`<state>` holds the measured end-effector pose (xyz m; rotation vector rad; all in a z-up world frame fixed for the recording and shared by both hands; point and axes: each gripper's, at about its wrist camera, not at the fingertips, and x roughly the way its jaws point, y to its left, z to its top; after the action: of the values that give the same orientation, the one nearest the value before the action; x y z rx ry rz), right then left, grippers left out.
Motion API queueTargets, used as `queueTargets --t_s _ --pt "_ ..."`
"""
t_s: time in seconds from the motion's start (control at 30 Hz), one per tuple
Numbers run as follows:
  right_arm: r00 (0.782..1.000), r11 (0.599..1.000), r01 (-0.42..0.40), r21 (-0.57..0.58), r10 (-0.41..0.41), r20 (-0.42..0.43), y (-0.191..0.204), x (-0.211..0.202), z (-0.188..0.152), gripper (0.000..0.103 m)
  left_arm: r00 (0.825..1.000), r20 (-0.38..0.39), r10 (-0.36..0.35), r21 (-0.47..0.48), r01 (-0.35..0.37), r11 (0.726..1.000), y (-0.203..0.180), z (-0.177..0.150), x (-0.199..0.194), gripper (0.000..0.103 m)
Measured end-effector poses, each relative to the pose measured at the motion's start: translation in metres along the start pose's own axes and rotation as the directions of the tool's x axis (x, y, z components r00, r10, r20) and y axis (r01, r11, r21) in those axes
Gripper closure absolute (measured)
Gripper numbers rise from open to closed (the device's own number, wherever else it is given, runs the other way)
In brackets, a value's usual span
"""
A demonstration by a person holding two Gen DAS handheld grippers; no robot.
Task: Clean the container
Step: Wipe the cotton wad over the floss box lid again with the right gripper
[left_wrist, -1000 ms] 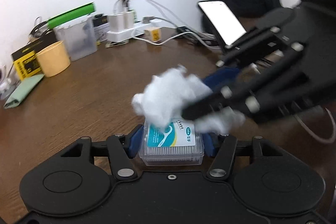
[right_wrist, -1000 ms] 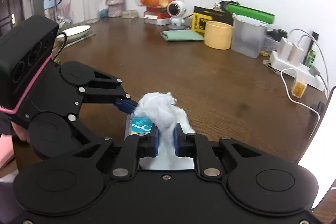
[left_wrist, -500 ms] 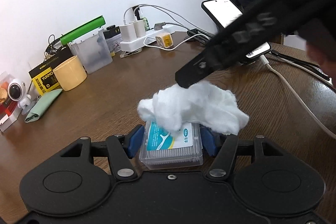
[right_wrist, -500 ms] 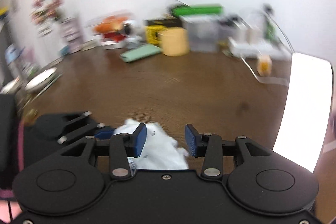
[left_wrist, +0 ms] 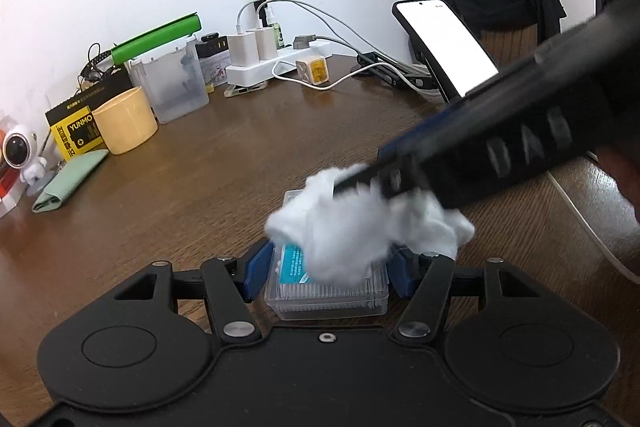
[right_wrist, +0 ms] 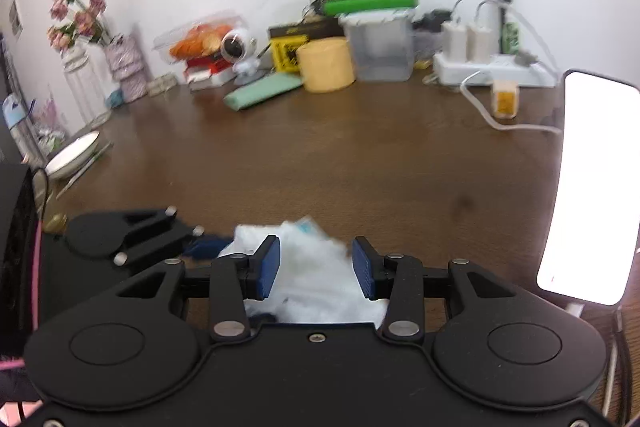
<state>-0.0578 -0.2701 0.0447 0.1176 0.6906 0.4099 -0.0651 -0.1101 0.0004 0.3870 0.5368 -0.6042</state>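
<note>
Container: we've got the small clear plastic box (left_wrist: 326, 293) with the teal label sitting at the near edge of the wooden table (left_wrist: 224, 167), pinched between our left gripper (left_wrist: 326, 273) pads, so that one's clamped on the box.

Wipe: the white tissue wad (left_wrist: 360, 227) is piled on the box lid, covering most of the label.

Right gripper: our right gripper (right_wrist: 316, 267) has its blue pads standing apart with the tissue between them. Looks loose to us, not squeezed.

What could go wrong: with the pads slack, a swipe could just leave the wad behind or push it off the far side of the lid. Pressing down hard could also tip the box out of the left pads, since they only catch its side walls.

Also nearby: the lit phone (left_wrist: 444, 47) on its stand is off to the right, so a wide swing could clip it.

Hard to see: the right-wrist view is blurry, the box is nearly buried there, and we can't tell if the lid is actually dirty.
</note>
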Motion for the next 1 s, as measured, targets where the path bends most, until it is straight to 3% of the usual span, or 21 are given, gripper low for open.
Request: queueTargets --t_s 0.1,0.23,0.4,1.0 --pt "0.999 0.998 0.016 -0.059 -0.018 -0.028 0.013 0.010 -0.006 0.062 1.000 -0.002 -0.005 -0.010 0.005 1.000 0.001 0.000 0.000 0.043" --pt "0.999 0.984 0.050 -0.172 -0.048 0.017 0.029 0.007 -0.012 0.082 0.999 -0.011 -0.030 -0.050 0.029 0.998 0.008 -0.001 0.001 0.042" --pt "0.998 0.979 0.056 -0.194 -0.052 0.021 0.033 0.005 -0.013 0.083 0.995 -0.027 -0.097 -0.129 0.093 0.987 0.023 -0.002 0.004 0.042" --pt "0.998 0.977 0.062 -0.206 -0.060 0.014 0.030 -0.003 -0.017 0.082 0.993 -0.028 -0.119 -0.110 0.115 0.987 0.021 -0.002 0.004 0.037"
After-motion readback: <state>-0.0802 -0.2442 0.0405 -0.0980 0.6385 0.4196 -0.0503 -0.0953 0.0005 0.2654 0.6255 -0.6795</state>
